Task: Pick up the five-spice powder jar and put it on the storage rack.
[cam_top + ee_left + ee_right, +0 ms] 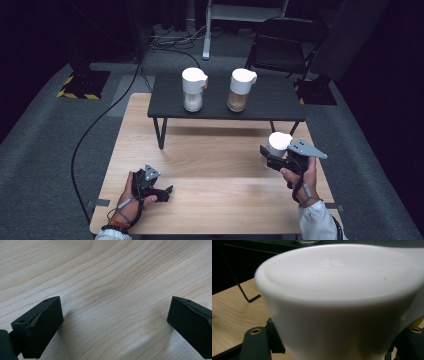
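Observation:
A jar with a white lid (279, 141) is held up over the right side of the wooden table (215, 165). My right gripper (267, 156) is shut on it from the near side. In the right gripper view the white lid (342, 290) looms close and blurred between the two black jaws of the right gripper (332, 351), and the jar's body is hidden below it. At the table's front left, my left gripper (167, 192) lies low on the wood, pointing right. Its jaws stand wide apart in the left gripper view, where the left gripper (115, 325) has only bare wood between them.
A low black table (270, 97) stands on the far part of the wooden one. On it are two white-lidded jars, one with pale contents (193, 89) and one with brownish contents (240, 90). A folding chair (285, 45) and a floor cable (95, 125) lie beyond.

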`<control>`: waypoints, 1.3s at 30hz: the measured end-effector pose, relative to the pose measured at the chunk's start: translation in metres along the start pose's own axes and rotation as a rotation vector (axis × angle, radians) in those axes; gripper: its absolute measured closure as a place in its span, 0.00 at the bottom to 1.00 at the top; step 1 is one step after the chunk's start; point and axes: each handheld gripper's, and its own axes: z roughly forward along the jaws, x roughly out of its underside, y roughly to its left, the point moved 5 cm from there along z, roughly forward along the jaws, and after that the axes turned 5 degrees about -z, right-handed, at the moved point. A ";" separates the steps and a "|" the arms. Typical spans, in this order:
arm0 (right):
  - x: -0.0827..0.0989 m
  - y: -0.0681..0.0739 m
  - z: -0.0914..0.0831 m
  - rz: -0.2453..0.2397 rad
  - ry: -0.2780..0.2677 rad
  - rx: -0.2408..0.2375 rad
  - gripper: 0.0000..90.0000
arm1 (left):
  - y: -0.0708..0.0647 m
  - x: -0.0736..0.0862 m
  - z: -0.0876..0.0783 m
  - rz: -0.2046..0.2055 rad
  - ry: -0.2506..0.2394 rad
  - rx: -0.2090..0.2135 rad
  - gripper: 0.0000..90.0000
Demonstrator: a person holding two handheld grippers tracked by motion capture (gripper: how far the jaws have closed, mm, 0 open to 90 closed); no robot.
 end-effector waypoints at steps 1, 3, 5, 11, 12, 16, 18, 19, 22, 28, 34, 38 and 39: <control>-0.001 0.000 0.000 0.003 0.001 0.001 0.32 | 0.000 0.000 0.000 0.000 0.000 0.000 0.00; -0.002 0.001 -0.001 0.001 0.000 0.003 0.32 | 0.000 0.000 0.000 0.000 0.000 0.000 0.00; -0.003 0.001 -0.002 0.000 0.004 0.005 0.32 | 0.000 0.000 0.000 0.000 0.000 0.000 0.00; -0.007 0.002 -0.004 0.000 0.003 0.006 0.32 | 0.000 0.000 0.000 0.000 0.000 0.000 0.00; -0.008 0.002 -0.005 0.000 0.002 0.006 0.32 | 0.000 0.000 0.000 0.000 0.000 0.000 0.00; -0.010 0.003 -0.007 -0.007 -0.003 0.010 0.32 | 0.000 0.000 0.000 0.000 0.000 0.000 0.00; -0.011 0.002 -0.009 -0.004 -0.004 0.011 0.32 | 0.000 0.000 0.000 -0.001 0.001 -0.001 0.00; -0.012 0.002 -0.009 0.003 -0.006 0.014 0.32 | 0.000 0.000 0.000 -0.001 0.001 -0.001 0.00; -0.014 0.002 -0.012 0.007 -0.010 0.025 0.32 | 0.000 0.000 0.000 0.000 0.001 -0.001 0.00; -0.018 0.000 -0.016 0.008 -0.019 0.035 0.32 | 0.000 0.000 0.000 -0.001 0.001 -0.001 0.00; -0.027 -0.001 -0.018 0.009 -0.028 0.050 0.32 | 0.000 0.000 0.000 -0.001 0.001 -0.001 0.00; -0.035 -0.001 -0.020 0.001 -0.038 0.062 0.32 | 0.000 0.000 0.000 -0.001 0.001 -0.001 0.00; -0.038 -0.001 -0.021 -0.001 -0.041 0.065 0.32 | 0.000 0.000 0.000 -0.001 0.001 -0.001 0.00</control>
